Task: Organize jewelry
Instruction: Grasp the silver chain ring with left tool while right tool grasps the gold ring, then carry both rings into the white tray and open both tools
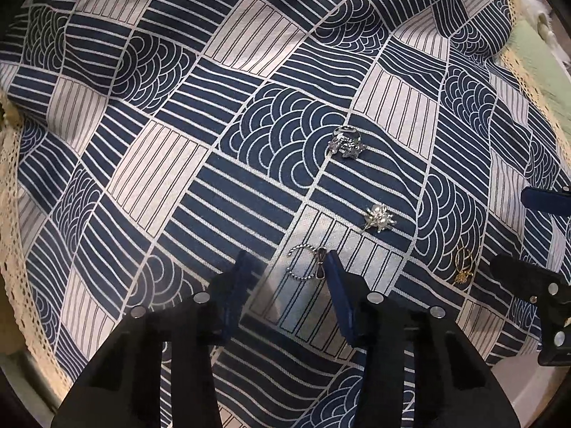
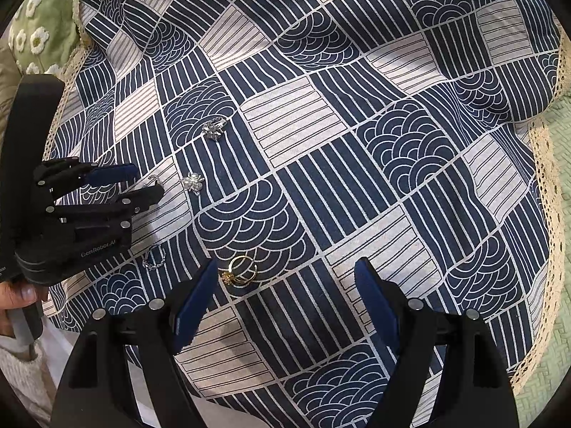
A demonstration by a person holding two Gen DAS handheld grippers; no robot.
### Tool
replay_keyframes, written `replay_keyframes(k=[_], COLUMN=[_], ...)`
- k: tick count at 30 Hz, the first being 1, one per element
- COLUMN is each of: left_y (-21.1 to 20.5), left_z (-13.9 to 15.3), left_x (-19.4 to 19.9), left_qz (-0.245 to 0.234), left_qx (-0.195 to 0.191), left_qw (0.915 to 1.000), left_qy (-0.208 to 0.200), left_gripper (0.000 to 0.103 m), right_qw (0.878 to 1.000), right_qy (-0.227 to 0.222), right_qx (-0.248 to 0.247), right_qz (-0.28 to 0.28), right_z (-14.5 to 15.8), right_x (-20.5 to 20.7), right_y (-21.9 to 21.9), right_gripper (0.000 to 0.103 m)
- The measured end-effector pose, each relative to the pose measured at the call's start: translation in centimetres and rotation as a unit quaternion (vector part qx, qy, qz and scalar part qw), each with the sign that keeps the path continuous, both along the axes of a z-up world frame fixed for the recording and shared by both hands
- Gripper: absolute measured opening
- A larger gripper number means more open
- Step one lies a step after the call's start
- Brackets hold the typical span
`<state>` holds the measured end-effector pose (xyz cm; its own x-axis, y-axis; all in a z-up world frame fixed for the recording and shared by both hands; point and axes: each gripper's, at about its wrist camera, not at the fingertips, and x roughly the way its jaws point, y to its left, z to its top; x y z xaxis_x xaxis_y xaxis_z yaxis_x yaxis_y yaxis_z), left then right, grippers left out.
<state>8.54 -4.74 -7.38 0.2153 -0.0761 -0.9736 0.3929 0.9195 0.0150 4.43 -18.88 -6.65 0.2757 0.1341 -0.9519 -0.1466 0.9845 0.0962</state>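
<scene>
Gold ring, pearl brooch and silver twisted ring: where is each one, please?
gold ring (image 2: 242, 270), right wrist view, on its band.
pearl brooch (image 1: 379, 218), left wrist view, on its pearl centre.
silver twisted ring (image 1: 306, 263), left wrist view, near its bow.

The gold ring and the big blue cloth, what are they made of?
The gold ring looks like shiny yellow metal, perhaps gold or only gold-colored: its thin bands glint. The cloth looks like matte woven fabric, maybe cotton: it wrinkles softly and has a cream lace edge.
</scene>
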Motion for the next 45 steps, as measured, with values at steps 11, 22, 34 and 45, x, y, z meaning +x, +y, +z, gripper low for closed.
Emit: replay_keyframes(k=[11, 22, 34, 45], left_y=[-1.0, 1.4, 3.3, 3.2], left_z=[-0.4, 2.4, 2.9, 3.6], left_x=[2.4, 0.4, -0.5, -1.0], left_qz=[-0.002, -0.003, 0.006, -0.001], left_qx=[-0.014, -0.034, -0.045, -0.054], left_qw=[0.9999, 0.9994, 0.9990, 0.9986], left_qy=[0.005, -0.003, 0.002, 0.003], left_gripper=[0.021, 0.021, 0.021, 0.021], right_qw=[1.000, 1.000, 0.997, 0.996], right_qy=[0.004, 0.005, 0.031, 0.029], right_qx=[-0.002, -0.012, -0.035, -0.038], right_qz=[-0.006, 0.009, 0.062, 0.070], right_z=[-0.5, -1.1, -2.7, -2.9], right_x=[0.1, 0.5, 0.1, -0.2], right_y=[-0.3, 0.6, 3.9, 4.7], right_gripper=[0.077, 0.077, 0.059, 0.026])
